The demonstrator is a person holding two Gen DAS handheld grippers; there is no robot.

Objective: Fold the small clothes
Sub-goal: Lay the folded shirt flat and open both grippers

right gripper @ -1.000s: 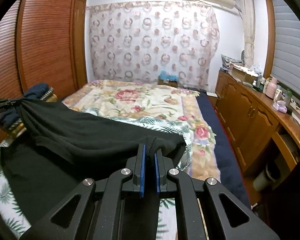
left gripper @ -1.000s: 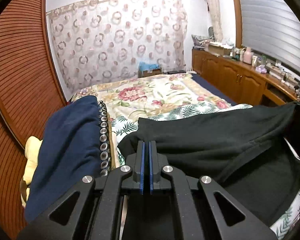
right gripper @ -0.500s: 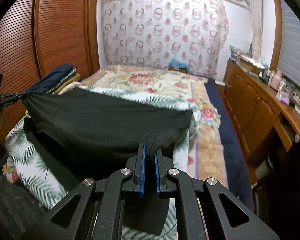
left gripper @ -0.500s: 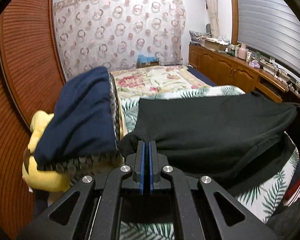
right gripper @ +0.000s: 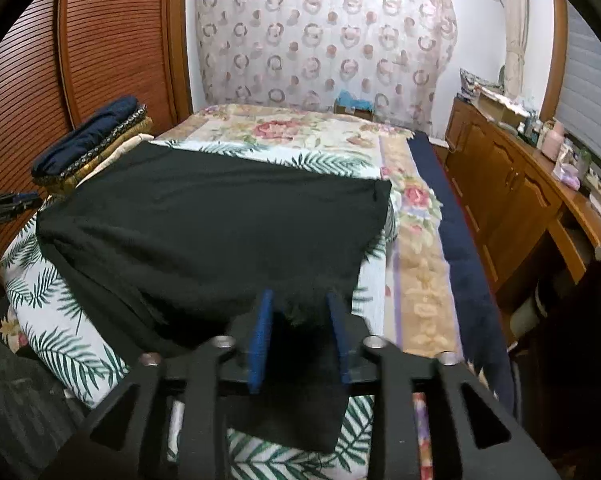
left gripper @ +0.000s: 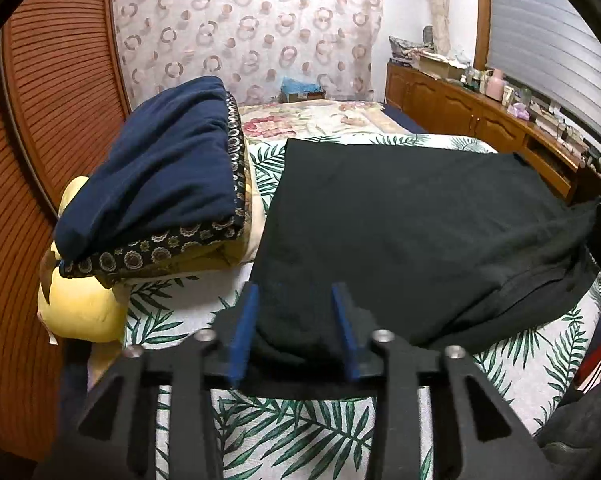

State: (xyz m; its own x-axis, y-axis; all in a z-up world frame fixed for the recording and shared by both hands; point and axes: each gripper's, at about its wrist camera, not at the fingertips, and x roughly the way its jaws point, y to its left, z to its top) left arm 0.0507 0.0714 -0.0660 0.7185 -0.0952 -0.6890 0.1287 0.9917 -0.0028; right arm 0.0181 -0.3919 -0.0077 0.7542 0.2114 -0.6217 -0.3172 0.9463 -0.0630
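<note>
A black garment [left gripper: 412, 232] lies folded over on the leaf-print bedding [left gripper: 284, 440]; it also shows in the right wrist view [right gripper: 220, 232]. My left gripper [left gripper: 296, 300] is open, its blue pads either side of the garment's near left corner. My right gripper [right gripper: 298, 304] is open over the near right corner, with black cloth lying between the fingers.
A stack of folded clothes with a navy piece on top [left gripper: 156, 168] sits at the left of the bed, on a yellow pillow [left gripper: 80, 308]. A wooden dresser [right gripper: 512, 184] runs along the right. A slatted wooden wardrobe [right gripper: 112, 40] stands at the left.
Both grippers carried the garment's edge toward me and down, laying it over the lower half. Both have opened and let go of the cloth.
</note>
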